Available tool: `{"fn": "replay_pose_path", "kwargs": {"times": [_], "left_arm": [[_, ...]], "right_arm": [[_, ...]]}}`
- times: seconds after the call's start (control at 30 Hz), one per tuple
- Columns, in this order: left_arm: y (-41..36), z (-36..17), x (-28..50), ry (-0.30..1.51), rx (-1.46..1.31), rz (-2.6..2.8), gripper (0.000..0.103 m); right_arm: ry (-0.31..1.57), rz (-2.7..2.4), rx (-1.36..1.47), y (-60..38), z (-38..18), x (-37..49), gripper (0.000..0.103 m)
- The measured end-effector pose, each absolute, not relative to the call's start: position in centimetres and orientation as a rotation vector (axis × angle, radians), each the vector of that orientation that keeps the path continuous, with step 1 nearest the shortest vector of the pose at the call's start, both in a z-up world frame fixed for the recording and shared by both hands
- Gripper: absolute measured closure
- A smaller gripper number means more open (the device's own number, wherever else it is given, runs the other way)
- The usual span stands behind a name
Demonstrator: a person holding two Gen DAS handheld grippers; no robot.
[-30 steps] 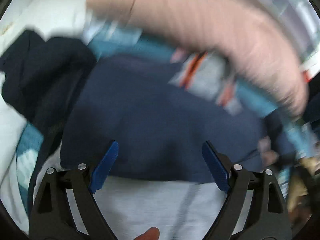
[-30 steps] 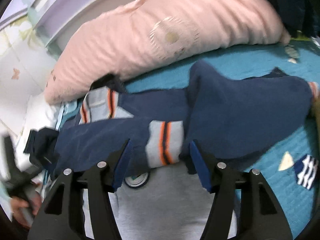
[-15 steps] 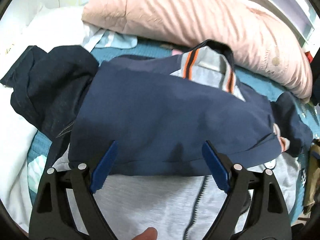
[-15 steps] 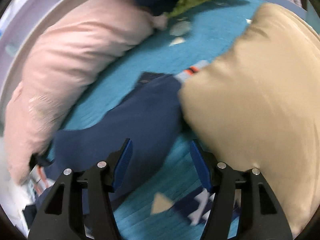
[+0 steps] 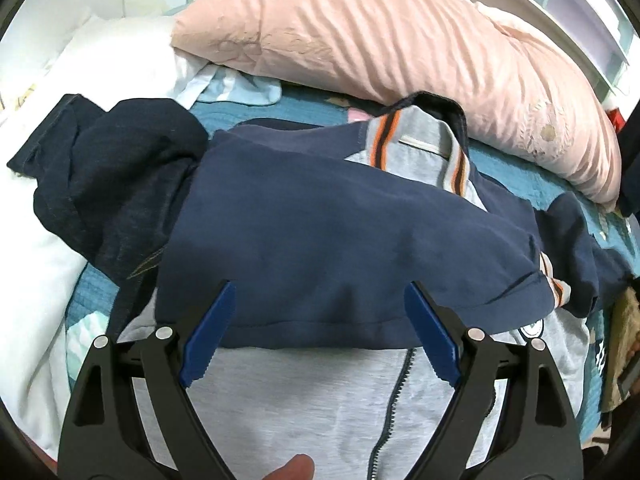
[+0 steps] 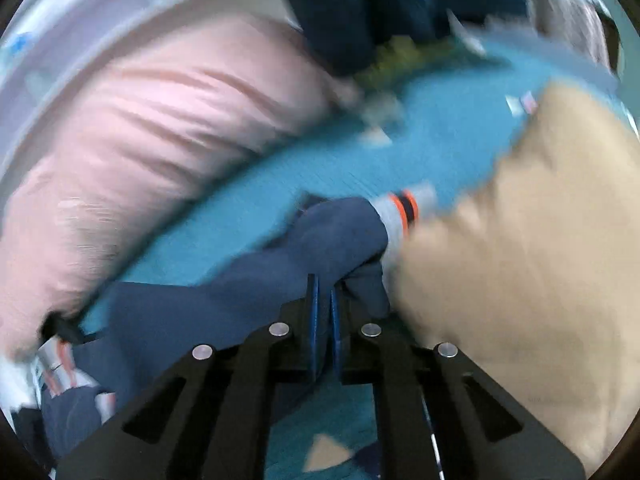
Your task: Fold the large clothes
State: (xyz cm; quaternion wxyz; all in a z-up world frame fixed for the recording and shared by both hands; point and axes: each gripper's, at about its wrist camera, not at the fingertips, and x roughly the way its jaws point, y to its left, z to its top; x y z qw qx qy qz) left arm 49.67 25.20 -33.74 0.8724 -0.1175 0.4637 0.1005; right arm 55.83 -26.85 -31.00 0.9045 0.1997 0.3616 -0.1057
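Observation:
A navy and grey zip jacket (image 5: 340, 240) with orange-striped collar lies on the teal bedspread (image 5: 520, 168). One navy sleeve is folded across its grey front (image 5: 320, 396). My left gripper (image 5: 318, 330) is open and empty, just above the folded sleeve's lower edge. In the blurred right wrist view, my right gripper (image 6: 323, 292) is shut on the jacket's other navy sleeve (image 6: 320, 240), near its grey, orange-striped cuff (image 6: 402, 208).
A long pink pillow (image 5: 400, 40) lies behind the jacket. A dark navy garment (image 5: 104, 172) is heaped at the left on white bedding (image 5: 36, 280). A tan cushion (image 6: 520, 260) sits right of the held sleeve. More dark clothes (image 6: 380, 0) lie at the far end.
My right gripper swung right to the far sleeve and closed on it. My left gripper steadied over the folded sleeve and stays open.

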Motion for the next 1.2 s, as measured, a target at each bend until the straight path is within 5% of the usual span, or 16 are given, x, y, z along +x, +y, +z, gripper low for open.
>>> {"fn": "replay_pose_path", "kwargs": {"times": [0.33,0.73,0.8,0.9,1.2], "left_arm": [[29.5,-32.0,48.2,0.921,-0.306,0.256,0.016],[35.8,-31.7,44.4,0.904,-0.324,0.352,0.016],[36.5,-31.8,43.9,0.900,-0.334,0.365,0.016],[36.5,-31.9,43.8,0.896,-0.362,0.354,0.016],[32.9,-31.9,47.1,0.898,-0.432,0.247,0.014]], "right_arm": [[0.520,0.373,0.166,-3.0,-20.0,50.7,0.098],[0.737,0.664,-0.071,19.7,-27.9,48.7,0.094],[0.765,0.661,-0.075,19.8,-28.6,49.0,0.092],[0.757,0.636,-0.027,17.0,-27.6,48.8,0.063],[0.762,0.560,0.186,6.4,-24.6,50.0,0.049]]}}
